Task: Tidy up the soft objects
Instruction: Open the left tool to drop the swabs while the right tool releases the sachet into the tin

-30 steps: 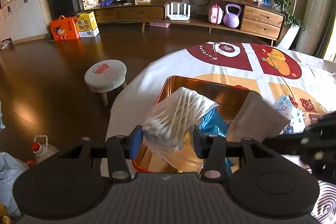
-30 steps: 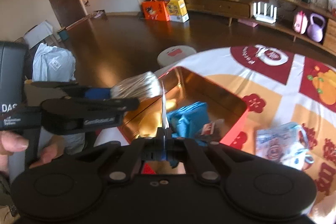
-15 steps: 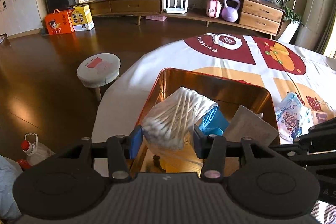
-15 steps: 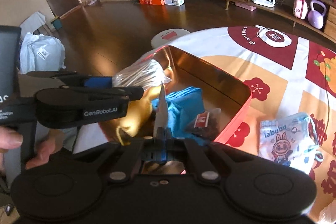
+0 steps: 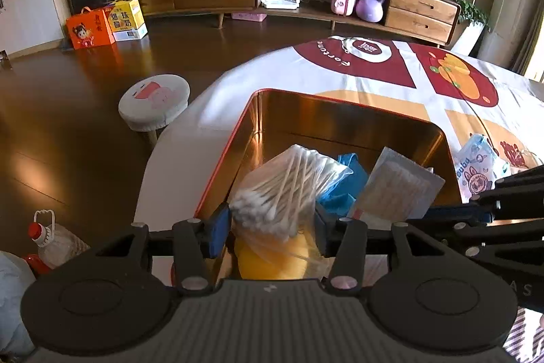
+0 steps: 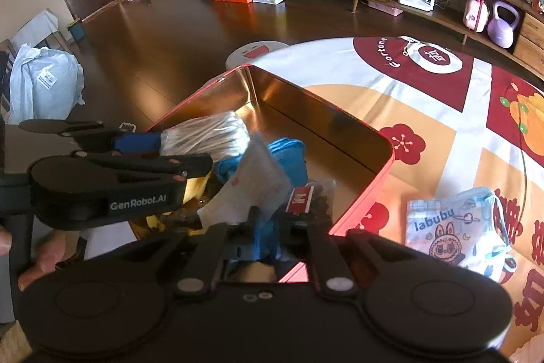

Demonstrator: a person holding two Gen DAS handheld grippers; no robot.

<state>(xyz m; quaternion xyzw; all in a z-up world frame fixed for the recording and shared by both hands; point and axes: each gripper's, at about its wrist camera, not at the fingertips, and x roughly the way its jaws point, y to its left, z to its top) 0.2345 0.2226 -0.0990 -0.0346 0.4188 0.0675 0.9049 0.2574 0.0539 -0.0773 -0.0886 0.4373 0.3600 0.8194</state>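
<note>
Item 1, left tongs: blue pads pinching a clear bag of cotton swabs, held over the near left corner of the tin.

Item 2, gold-lined tin with red rim: stands on the surface under a patterned cloth. Contents visible: a crumpled blue soft item, something yellow beneath the swab bag, and a small packet with a red label by the right wall.

Item 3, flat whitish packet: upright and tilted over the tin, just right of the swab bag, its lower edge between the right tongs.

Item 4, right tongs: fingers slightly spread around the packet's lower edge; whether they are pinching the packet cannot be told.

Item 5, "labubu" printed pouch: lies on the cloth outside the tin, to its right.
</note>
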